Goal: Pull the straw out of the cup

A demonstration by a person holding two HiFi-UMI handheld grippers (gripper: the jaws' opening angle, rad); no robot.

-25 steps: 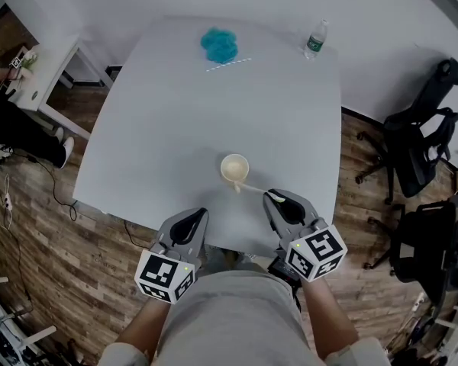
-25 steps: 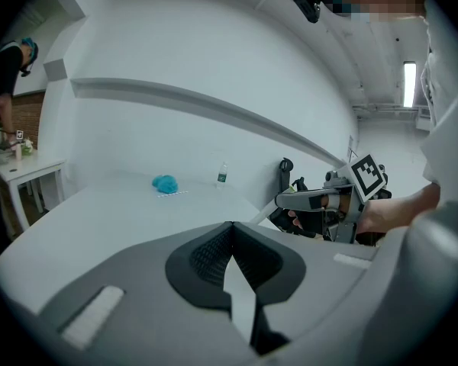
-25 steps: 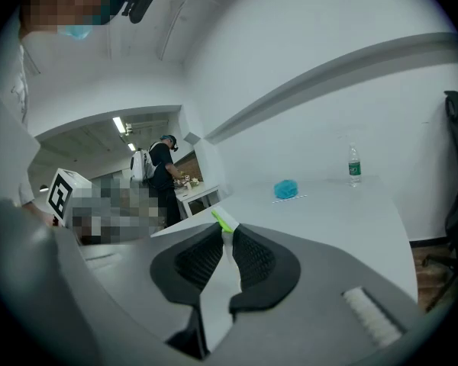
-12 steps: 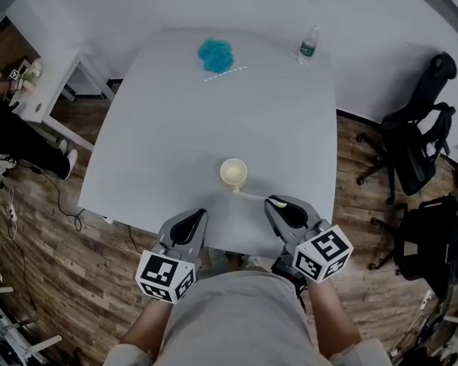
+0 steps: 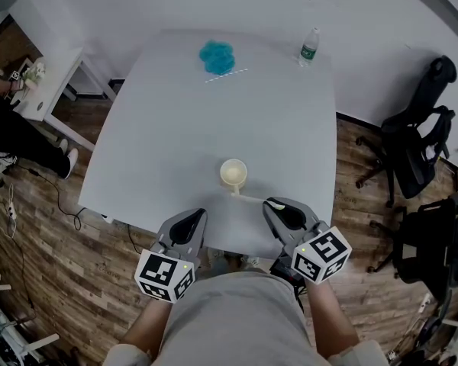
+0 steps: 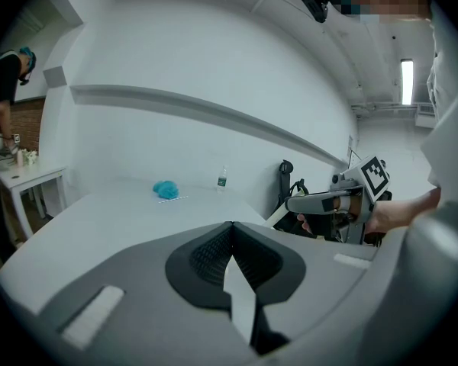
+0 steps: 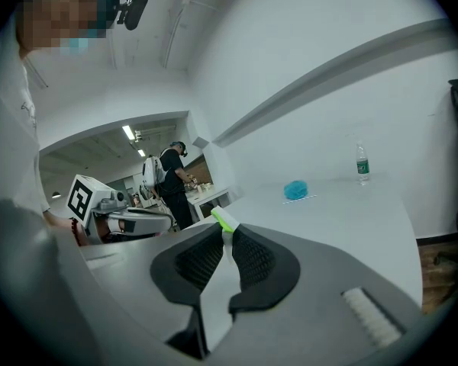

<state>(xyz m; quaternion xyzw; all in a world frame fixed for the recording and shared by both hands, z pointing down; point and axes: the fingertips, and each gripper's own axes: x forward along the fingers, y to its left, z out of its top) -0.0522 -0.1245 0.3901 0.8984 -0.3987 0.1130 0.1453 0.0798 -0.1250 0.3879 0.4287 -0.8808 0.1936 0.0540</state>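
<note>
Jaws pinched on the green-tipped end of a thin white plastic straw (image 5: 253,197), the right gripper (image 5: 273,203) should draw steadily along its slant, lest the unheld cream paper cup (image 5: 233,172) it leans from, near the white table (image 5: 175,128)'s front edge, tip; the left gripper (image 5: 198,213) idles closed, empty.

The grey right gripper (image 7: 227,233) pinches its black ribbed pads on a white straw with a bright green end (image 7: 224,219), which pokes up past the tips. Beyond lies the white counter (image 7: 359,212). It carries a crumpled blue ball (image 7: 295,190) with a thin striped straw (image 7: 301,199) just beside it, and a clear plastic bottle (image 7: 361,163) farther right. At left hangs the left gripper (image 7: 166,221) with its marker cube, and behind it stands a person in black (image 7: 168,175).
</note>
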